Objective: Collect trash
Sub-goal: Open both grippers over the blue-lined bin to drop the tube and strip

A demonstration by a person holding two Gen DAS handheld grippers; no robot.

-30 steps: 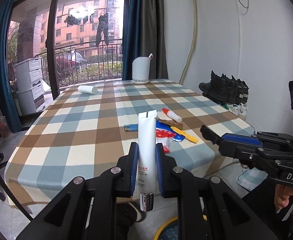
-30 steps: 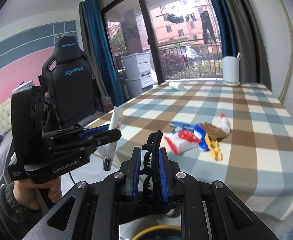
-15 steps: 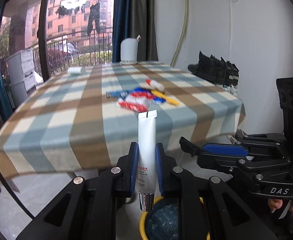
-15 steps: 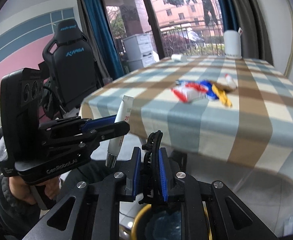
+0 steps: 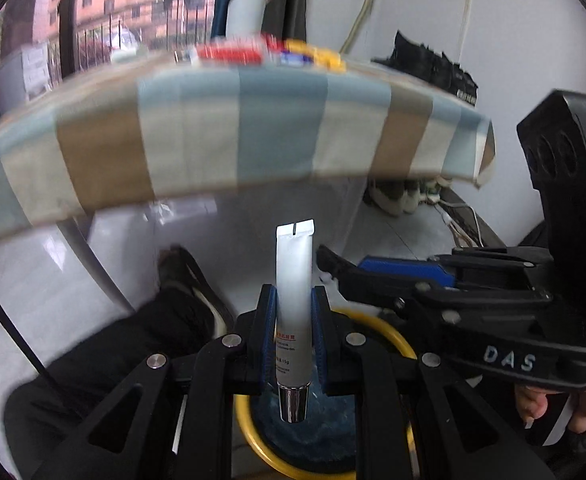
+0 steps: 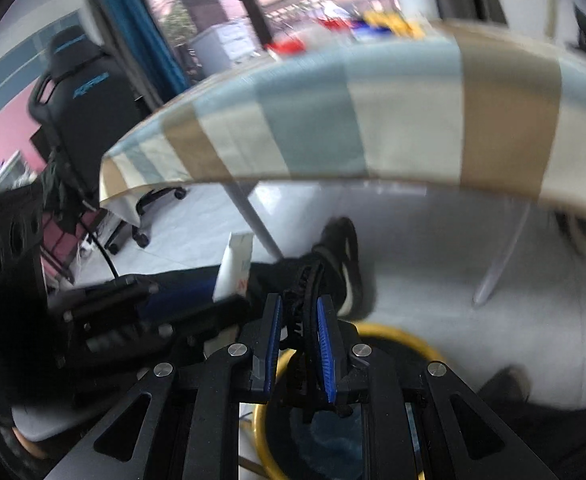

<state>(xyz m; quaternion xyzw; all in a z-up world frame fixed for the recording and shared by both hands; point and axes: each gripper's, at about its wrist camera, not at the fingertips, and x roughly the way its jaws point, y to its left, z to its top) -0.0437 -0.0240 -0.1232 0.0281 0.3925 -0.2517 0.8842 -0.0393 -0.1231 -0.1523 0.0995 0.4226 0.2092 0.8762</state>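
Observation:
My left gripper [image 5: 294, 296] is shut on a white tube [image 5: 294, 272] that stands upright, silver cap down, over a yellow-rimmed bin [image 5: 397, 336] lined with a blue bag. My right gripper [image 6: 299, 304] is shut on a black ridged strip [image 6: 307, 280] above the same bin [image 6: 413, 338]. The two grippers hang side by side below the table edge. In the left wrist view the right gripper [image 5: 329, 256] reaches in from the right. The tube [image 6: 235, 264] shows at the left of the right wrist view.
The checked tablecloth [image 5: 213, 128] hangs overhead, with red, blue and yellow trash [image 5: 253, 52] on the tabletop. A person's black shoe [image 5: 189, 276] rests on the tiled floor beside the bin. A black gaming chair [image 6: 81, 100] stands left; shoes [image 5: 433, 68] line the wall.
Both grippers have sunk from table height to below the table edge and tilted down. The bin now fills the lower view. Both still hold their items.

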